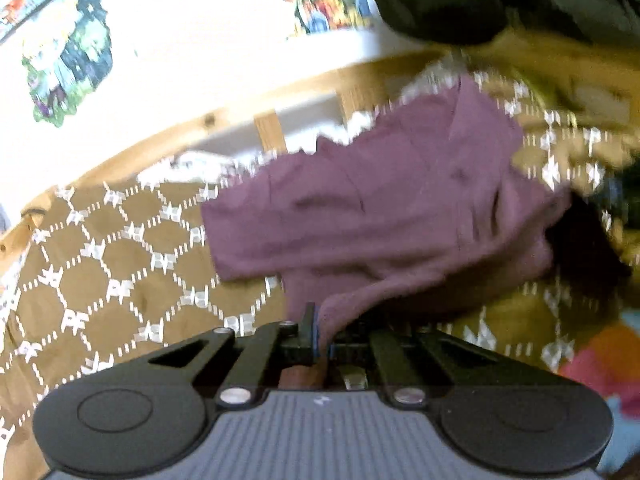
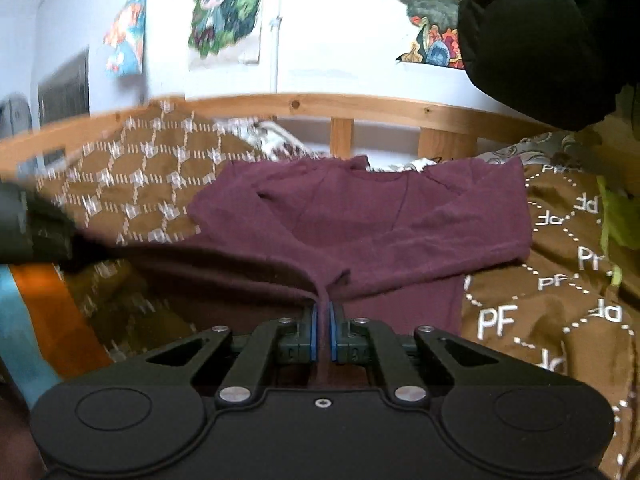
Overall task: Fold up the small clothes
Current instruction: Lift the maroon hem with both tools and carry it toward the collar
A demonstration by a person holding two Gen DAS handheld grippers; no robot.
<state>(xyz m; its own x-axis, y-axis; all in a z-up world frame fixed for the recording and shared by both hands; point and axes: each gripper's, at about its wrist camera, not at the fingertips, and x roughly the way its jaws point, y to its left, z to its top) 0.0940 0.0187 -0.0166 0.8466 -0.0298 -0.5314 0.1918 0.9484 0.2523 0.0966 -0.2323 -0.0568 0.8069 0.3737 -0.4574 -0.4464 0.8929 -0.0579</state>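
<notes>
The maroon long-sleeved top [image 2: 360, 224] is lying spread on a brown blanket [image 2: 560, 312] printed with white "PF" monograms, on a bed with a wooden rail [image 2: 304, 104]. In the left wrist view, the left claw [image 1: 323, 336] is pinching a fold of the top's near edge between its blue pads, the cloth [image 1: 380, 208] streaming away blurred to the right. Only the right wrist view is showing the garment's neckline and both sleeves folded across its front; there the right claw [image 2: 321, 332] is clamping the hem, jaws nearly together. Posters [image 2: 224, 12] are hanging on the white wall behind.
</notes>
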